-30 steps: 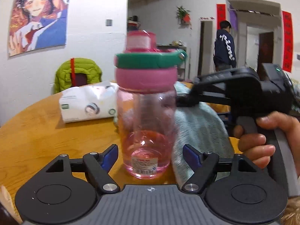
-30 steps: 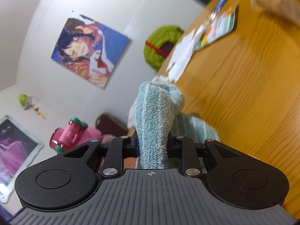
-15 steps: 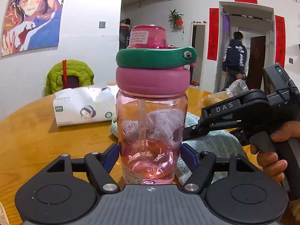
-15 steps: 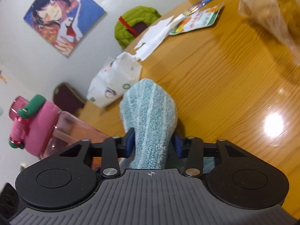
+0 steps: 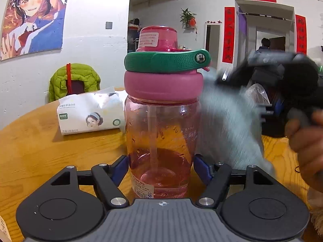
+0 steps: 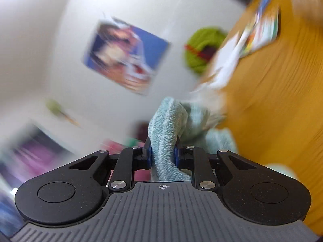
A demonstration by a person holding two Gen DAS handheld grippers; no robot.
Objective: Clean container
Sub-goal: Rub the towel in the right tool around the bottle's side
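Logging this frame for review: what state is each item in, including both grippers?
Left gripper: shut on the bottle's base.
Bottle: upright on the table, lid closed, green handle folded down, a little liquid at the bottom.
Right gripper: shut on the towel.
Towel: motion-blurred beside the bottle; contact unclear.
Tissue pack: lying on the table, top open.

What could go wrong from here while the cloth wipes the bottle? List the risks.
1. The tall pink transparent plastic bottle is gripped only near its base by the left gripper; a sideways push from the fluffy light-blue cloth high up could tilt it.
2. Pink liquid sits inside; if the green-handled lid is not sealed, tipping may spill it on the wooden table.
3. The right gripper is motion-blurred, so it could strike the bottle.
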